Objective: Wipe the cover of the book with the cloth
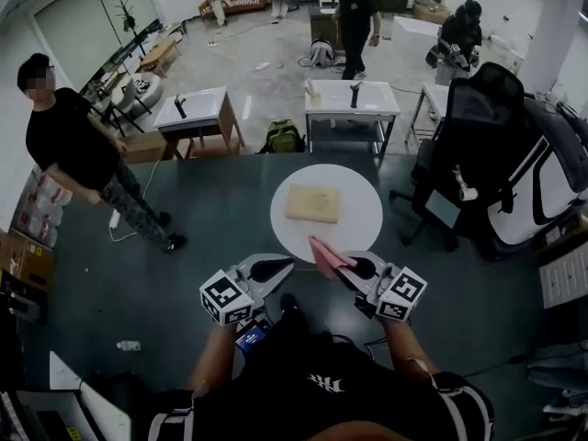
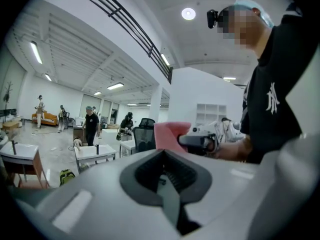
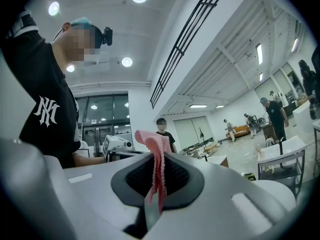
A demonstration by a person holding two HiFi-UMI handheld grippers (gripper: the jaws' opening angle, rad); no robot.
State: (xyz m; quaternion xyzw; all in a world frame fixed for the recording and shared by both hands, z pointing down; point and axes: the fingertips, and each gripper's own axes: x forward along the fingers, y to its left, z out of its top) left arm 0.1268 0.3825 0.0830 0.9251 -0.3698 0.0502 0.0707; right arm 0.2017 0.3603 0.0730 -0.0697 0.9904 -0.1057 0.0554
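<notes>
The dark table (image 1: 184,237) bears a white round disc (image 1: 360,217) at centre frame, and the tan book (image 1: 312,202) lies flat on it, clear of both grippers. Just below the book, the pink cloth (image 1: 327,256) is pinched by the right gripper (image 1: 347,267), perhaps over the disc's rim. The left gripper (image 1: 278,266) is clenched on nothing. The cloth's ribbed fold (image 3: 156,174) is shown only in the right gripper view.

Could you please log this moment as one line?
right gripper shut on cloth | left gripper shut, empty | cloth off book | book on white disc
</notes>
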